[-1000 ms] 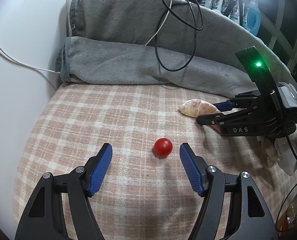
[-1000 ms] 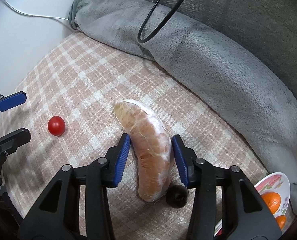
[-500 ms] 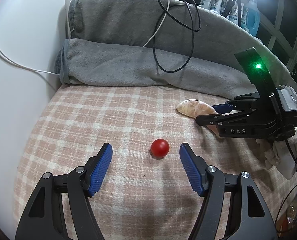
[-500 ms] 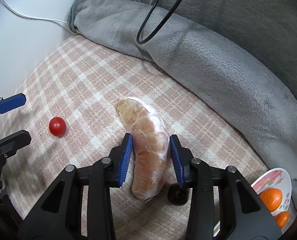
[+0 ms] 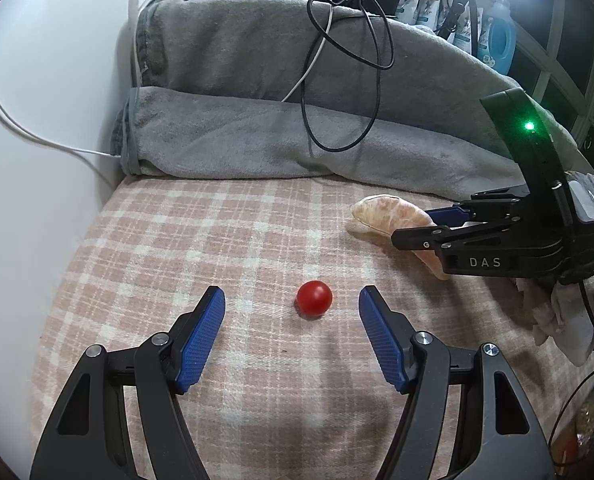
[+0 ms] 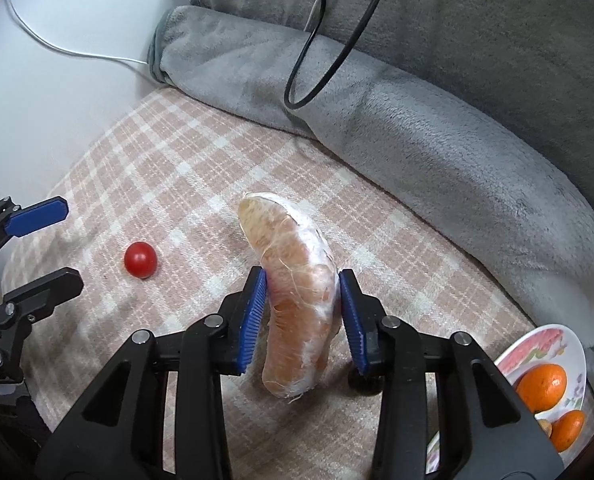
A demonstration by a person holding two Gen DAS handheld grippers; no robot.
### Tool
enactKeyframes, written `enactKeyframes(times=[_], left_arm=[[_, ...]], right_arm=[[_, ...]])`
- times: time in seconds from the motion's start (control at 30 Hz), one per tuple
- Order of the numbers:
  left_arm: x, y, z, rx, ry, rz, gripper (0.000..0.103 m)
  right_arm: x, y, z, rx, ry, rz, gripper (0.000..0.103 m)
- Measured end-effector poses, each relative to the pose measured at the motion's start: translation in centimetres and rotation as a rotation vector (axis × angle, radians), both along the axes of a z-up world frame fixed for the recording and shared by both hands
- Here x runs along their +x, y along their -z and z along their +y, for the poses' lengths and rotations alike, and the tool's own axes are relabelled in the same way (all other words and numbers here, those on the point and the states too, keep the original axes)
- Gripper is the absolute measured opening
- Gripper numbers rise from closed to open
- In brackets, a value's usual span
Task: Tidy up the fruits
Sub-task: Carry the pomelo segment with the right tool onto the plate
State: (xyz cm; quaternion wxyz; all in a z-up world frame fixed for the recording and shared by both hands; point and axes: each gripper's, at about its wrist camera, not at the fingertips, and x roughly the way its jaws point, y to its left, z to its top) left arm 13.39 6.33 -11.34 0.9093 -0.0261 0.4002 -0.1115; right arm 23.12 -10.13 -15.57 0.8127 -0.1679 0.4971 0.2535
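My right gripper (image 6: pixel 302 286) is shut on a large peeled citrus segment (image 6: pixel 293 280), pale orange with white pith, and holds it lifted off the plaid cloth (image 6: pixel 169 184). The segment (image 5: pixel 393 216) and right gripper (image 5: pixel 437 224) also show in the left wrist view. My left gripper (image 5: pixel 291 306) is open, low over the cloth, with a small red tomato (image 5: pixel 314 298) between its fingertips, untouched. The tomato (image 6: pixel 140 259) lies left of the segment in the right wrist view. A small dark fruit (image 6: pixel 363 380) sits behind my right finger, mostly hidden.
A floral plate (image 6: pixel 537 344) with oranges (image 6: pixel 543 386) stands at the lower right. A folded grey blanket (image 5: pixel 257 136) with a black cable (image 5: pixel 337 80) runs along the back. A white wall and white cable (image 5: pixel 25 132) are at the left.
My right gripper closed on the citrus segment and raised it off the cloth. My left gripper stayed open around the tomato, shifting only slightly.
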Motion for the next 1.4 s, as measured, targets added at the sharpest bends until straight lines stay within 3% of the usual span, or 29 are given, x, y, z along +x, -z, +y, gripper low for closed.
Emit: enactKeyframes(times=[0.77,1.4], left_arm=[[-0.4,-1.4,-2.4,0.005,0.060,-0.024,0.069],[-0.4,-1.9,-4.8,0.022,0.113,-0.028,0.069]], right_arm=[[-3.3,-5.2,-6.3,0.111,0.096,-0.080,0.039],[-2.9,-7.4,-15.8,0.057,0.250,-0.138,0.039]])
